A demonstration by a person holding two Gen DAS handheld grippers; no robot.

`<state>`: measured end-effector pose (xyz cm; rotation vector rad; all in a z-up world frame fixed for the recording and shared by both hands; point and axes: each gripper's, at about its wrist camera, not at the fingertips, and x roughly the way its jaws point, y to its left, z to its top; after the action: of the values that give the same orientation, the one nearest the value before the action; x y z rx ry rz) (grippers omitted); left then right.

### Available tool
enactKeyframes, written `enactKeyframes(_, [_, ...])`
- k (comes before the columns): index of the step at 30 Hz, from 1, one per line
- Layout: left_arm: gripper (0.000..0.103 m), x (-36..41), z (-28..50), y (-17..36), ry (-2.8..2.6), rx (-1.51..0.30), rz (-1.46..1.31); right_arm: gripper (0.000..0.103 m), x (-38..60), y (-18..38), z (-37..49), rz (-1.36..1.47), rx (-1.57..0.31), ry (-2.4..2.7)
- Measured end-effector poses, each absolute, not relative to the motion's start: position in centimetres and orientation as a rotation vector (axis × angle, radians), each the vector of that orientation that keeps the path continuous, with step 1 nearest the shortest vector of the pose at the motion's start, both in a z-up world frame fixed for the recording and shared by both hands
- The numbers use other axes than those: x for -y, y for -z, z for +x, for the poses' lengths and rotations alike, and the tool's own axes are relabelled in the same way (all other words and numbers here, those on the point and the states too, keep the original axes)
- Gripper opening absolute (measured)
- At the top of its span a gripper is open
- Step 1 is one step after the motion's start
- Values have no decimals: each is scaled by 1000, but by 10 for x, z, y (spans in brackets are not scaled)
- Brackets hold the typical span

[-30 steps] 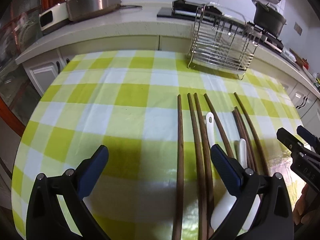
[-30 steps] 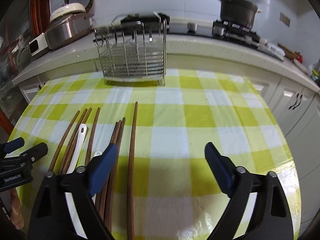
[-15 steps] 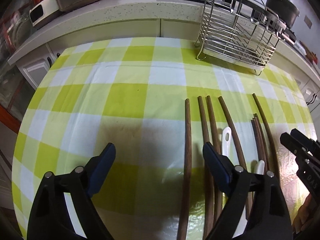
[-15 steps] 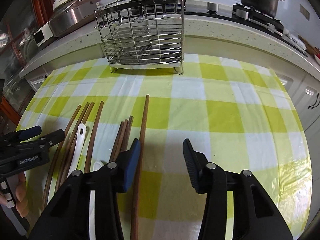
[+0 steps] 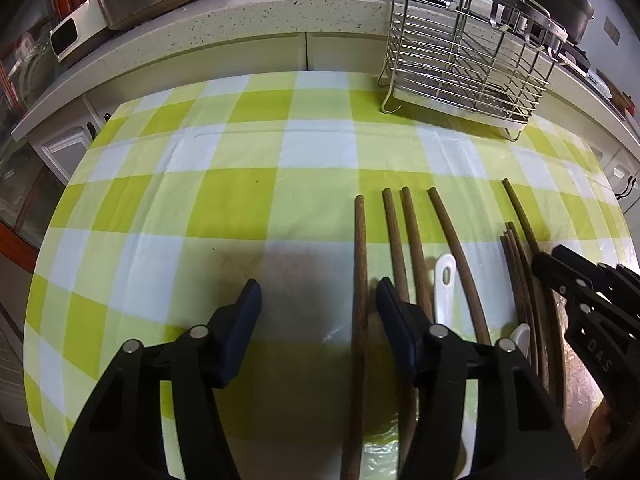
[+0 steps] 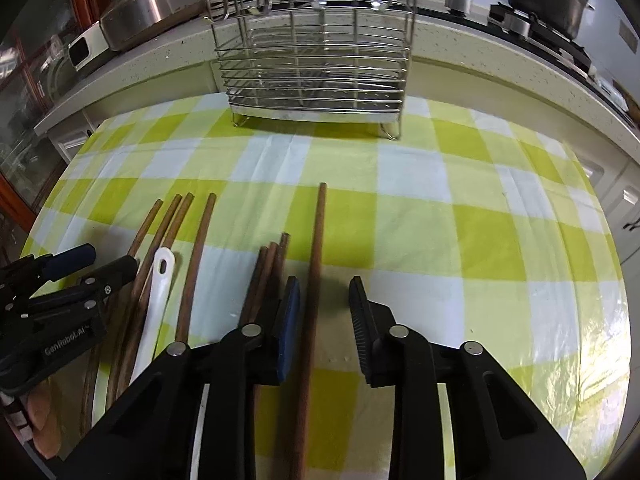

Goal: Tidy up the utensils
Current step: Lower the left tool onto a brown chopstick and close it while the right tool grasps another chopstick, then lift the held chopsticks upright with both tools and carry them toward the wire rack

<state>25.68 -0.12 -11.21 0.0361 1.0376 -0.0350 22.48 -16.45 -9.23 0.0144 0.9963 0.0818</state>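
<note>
We straddle the leftmost wooden handle (image 5: 360, 280) with the half-open, closing left gripper (image 5: 318, 296); the narrowing right gripper (image 6: 324, 300) brackets the rightmost handle (image 6: 314, 280). We centre each before squeezing.

Wooden utensil handles (image 5: 360, 300) and white spoon (image 6: 154, 312): working ends cut off by lower frame edge

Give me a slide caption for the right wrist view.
Right gripper closing around the rightmost wooden utensil handle, wire rack beyond.
</note>
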Motion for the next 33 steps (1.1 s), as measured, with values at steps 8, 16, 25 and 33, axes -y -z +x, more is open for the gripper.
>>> enactKeyframes(8, [44, 11, 252, 111, 42, -1018, 50, 19, 158, 93, 236, -45, -999, -64])
enactKeyframes(16, [6, 23, 248, 109, 70, -1011, 102, 9, 161, 93, 238, -29, -1003, -120])
enactKeyframes(25, [6, 15, 246, 109, 142, -988, 39, 9, 178, 94, 223, 97, -969, -194])
enactKeyframes(33, [6, 6, 241, 106, 185, -970, -18, 9, 175, 89, 217, 132, -950, -209])
